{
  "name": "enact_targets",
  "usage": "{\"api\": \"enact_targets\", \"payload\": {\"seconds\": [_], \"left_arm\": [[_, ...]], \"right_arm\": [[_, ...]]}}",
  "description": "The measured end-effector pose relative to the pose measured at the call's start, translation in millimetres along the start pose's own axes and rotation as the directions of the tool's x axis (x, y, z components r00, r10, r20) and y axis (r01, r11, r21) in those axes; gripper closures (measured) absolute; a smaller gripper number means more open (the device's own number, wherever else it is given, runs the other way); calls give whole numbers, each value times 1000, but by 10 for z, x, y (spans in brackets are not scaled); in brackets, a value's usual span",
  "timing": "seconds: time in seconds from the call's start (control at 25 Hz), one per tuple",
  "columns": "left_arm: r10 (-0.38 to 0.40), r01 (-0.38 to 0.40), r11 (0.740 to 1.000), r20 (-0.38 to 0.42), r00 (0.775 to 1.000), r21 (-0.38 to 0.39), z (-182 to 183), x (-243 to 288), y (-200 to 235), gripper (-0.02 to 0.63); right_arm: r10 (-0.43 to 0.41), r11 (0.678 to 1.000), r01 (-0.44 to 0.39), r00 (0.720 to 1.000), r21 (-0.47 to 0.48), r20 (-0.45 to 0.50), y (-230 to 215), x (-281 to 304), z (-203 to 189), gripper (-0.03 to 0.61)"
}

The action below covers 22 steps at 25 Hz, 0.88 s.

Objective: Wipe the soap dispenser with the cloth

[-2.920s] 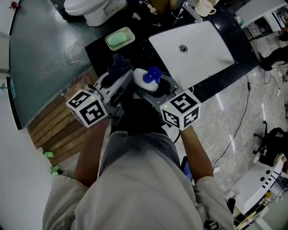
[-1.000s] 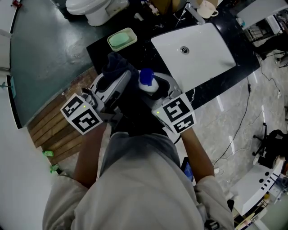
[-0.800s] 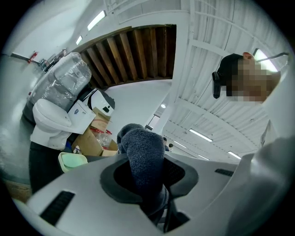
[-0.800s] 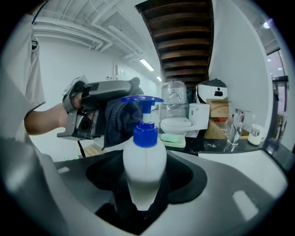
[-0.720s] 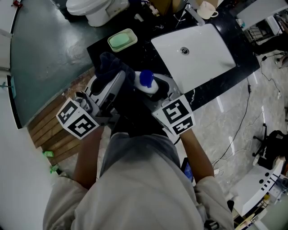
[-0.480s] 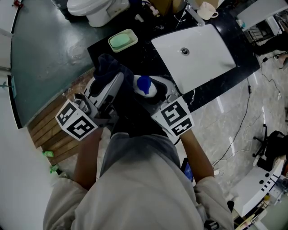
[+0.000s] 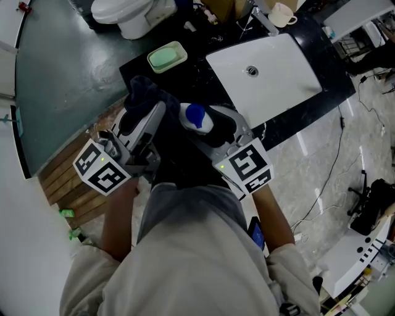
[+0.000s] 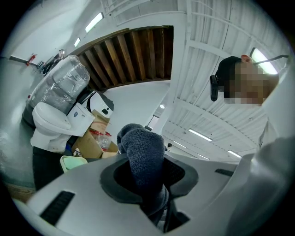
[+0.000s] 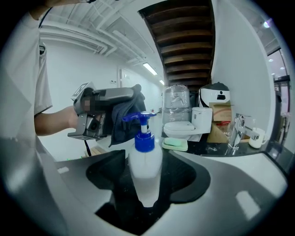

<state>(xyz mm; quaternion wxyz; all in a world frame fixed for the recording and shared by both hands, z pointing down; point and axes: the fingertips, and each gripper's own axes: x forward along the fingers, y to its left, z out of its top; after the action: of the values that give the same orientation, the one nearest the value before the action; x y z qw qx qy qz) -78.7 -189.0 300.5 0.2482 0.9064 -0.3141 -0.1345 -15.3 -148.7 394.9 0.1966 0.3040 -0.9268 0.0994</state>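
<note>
Cloth [image 7: 147, 91] and dispenser [image 7: 196, 116], both gripped.
Left gripper [image 8: 146, 180] clamps cloth; right gripper [image 9: 144, 183] clamps dispenser, just beside it.

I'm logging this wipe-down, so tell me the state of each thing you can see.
soap dispenser: clamped in right gripper, roughly upright.
cloth: bunched, clamped in left gripper.
soap dish: on counter, green bar inside.
toilet: lid shut.
sink: nothing in basin.

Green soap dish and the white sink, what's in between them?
Only bare black counter lies between the soap dish and the sink. The head view shows it.
</note>
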Motion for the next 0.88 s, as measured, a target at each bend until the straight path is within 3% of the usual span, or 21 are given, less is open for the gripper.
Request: {"api": "enact_targets", "payload": {"seconds": [0.36,0.72,0.88], "left_arm": [[-4,5,999,-20,1000,44,19,-21,-60,514],[-5,9,994,-36,999,109,6,-43,-181,514],[15,-11,986,-20,1000,164,4,-92,-253,514]], "right_arm": [[-38,999,34,995,41,92,-53,-287,177,348],[-92,995,83,982,57,168,-139,-582,316,546],[-104,994,96,973,50,206,-101,-682,397,577]]}}
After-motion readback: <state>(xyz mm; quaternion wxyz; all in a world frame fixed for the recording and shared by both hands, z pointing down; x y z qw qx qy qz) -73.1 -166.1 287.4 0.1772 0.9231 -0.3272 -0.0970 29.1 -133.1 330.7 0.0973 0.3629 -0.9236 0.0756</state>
